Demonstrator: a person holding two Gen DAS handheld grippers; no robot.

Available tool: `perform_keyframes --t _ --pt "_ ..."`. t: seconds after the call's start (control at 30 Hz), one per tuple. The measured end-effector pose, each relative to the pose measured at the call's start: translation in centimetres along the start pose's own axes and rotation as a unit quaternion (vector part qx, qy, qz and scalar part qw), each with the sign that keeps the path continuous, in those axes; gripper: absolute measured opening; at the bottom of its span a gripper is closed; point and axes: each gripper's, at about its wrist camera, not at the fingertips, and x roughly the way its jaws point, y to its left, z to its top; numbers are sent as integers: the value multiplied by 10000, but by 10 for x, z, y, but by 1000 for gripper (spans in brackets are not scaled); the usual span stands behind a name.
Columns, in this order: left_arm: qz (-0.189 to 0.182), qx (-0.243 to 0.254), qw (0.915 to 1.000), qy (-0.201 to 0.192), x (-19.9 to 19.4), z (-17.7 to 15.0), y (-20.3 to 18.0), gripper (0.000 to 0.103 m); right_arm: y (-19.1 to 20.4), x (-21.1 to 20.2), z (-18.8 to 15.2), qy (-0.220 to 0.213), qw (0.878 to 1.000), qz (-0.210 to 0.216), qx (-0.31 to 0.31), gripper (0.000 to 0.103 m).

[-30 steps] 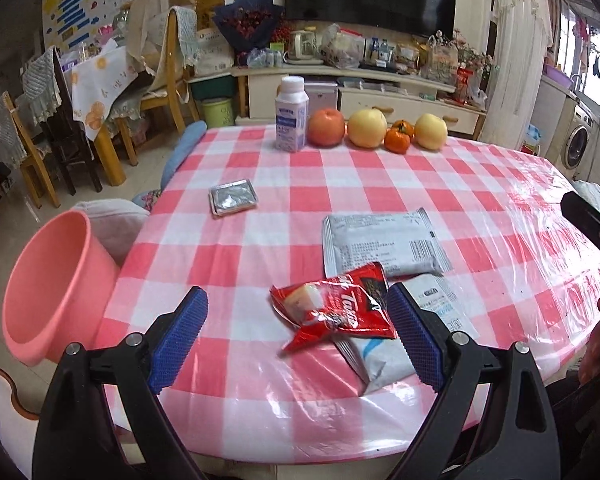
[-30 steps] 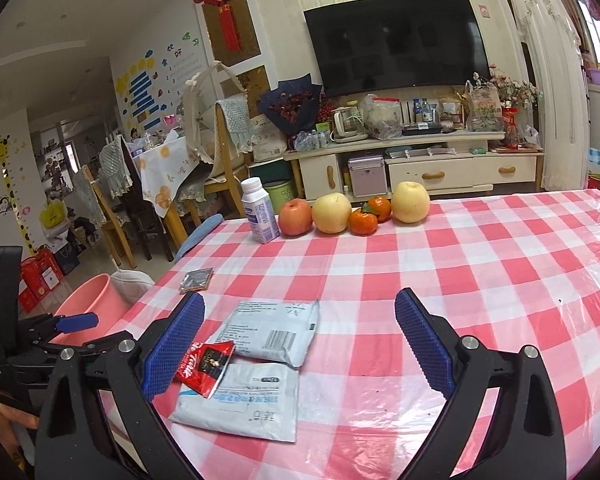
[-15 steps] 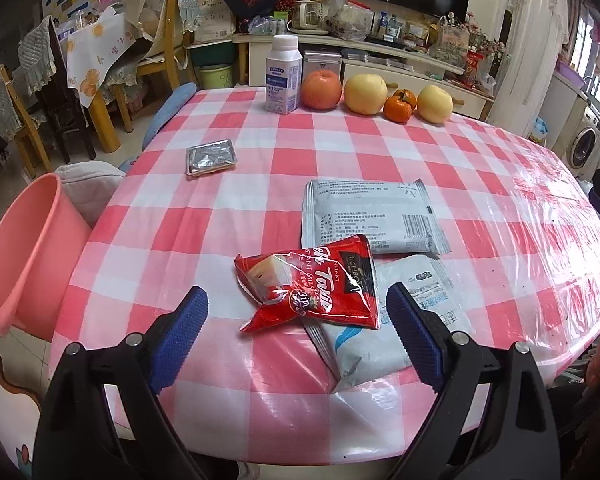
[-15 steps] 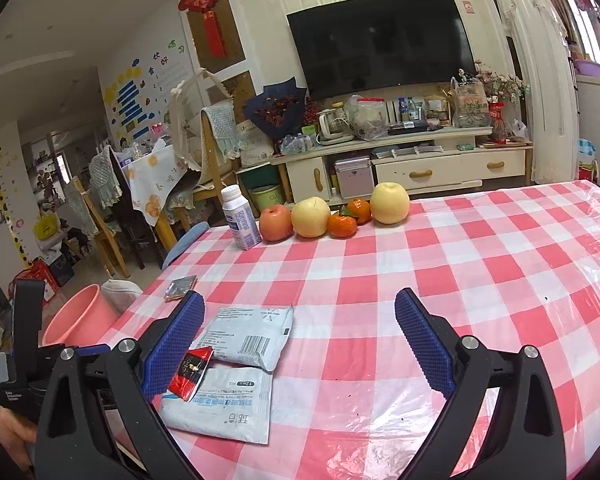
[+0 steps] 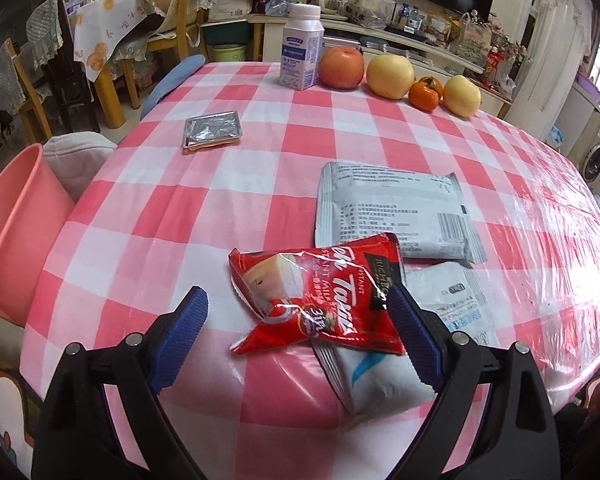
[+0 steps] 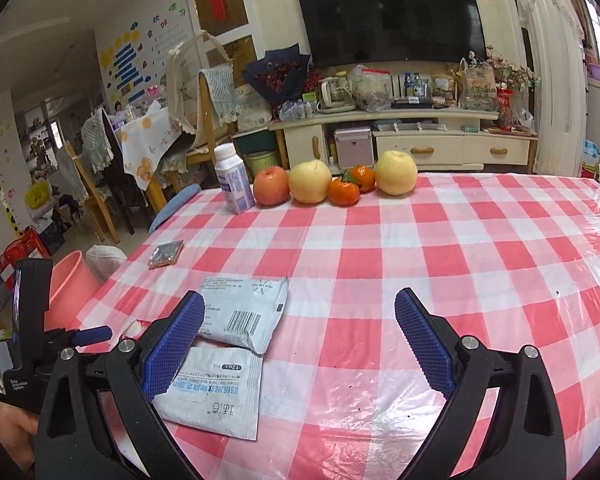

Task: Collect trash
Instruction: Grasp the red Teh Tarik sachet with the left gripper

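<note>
Nothing collected yet, by the look of it.

Table [image 5: 260, 152] with red-and-white checked cloth holds all the trash. Pink bin [image 5: 8, 232] stands on the floor just beside the table's left edge; inside mostly hidden, so contents cannot be told.

Trash, big to small:
- Grey printed packet [image 5: 396, 216], flat, mid-table, near the front.
- White packet with blue print [image 5: 384, 376], near the front edge, just in front of the grey one and partly under the red one.
- Red snack wrapper [image 5: 320, 304], crumpled, lying over a corner of both the white and grey packets.
- Small silver foil packet [image 5: 214, 130], alone, well apart toward the bin side.

Not trash, likely: milk bottle [image 5: 302, 58] and row of fruit [image 5: 390, 76] at the far edge. Probably to be left.

Left gripper [image 5: 296, 312]: spread wide, empty, angled down with the red wrapper between the blue pads, no pad pressing on it. Judged first pick in progress: approach done; closing, lift and drop into bin remain.

Right gripper [image 6: 298, 332]: spread wide, empty, over bare cloth just right of the two packets.

Left to do: all four pieces.
</note>
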Motion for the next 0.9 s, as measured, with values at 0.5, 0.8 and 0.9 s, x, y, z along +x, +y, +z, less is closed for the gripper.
perform_keyframes --t 0.5,0.8,0.9 --pt "-511 -183 9982 268 22 5 4 92 16 46 -7 759 9966 321 -70 95" --pt "-1273 619 9871 743 19 -7 -19 92 19 58 -9 969 9946 335 -158 95" --pt "-1284 1238 9812 732 8 -11 -28 92 17 59 -10 999 9944 325 -135 95"
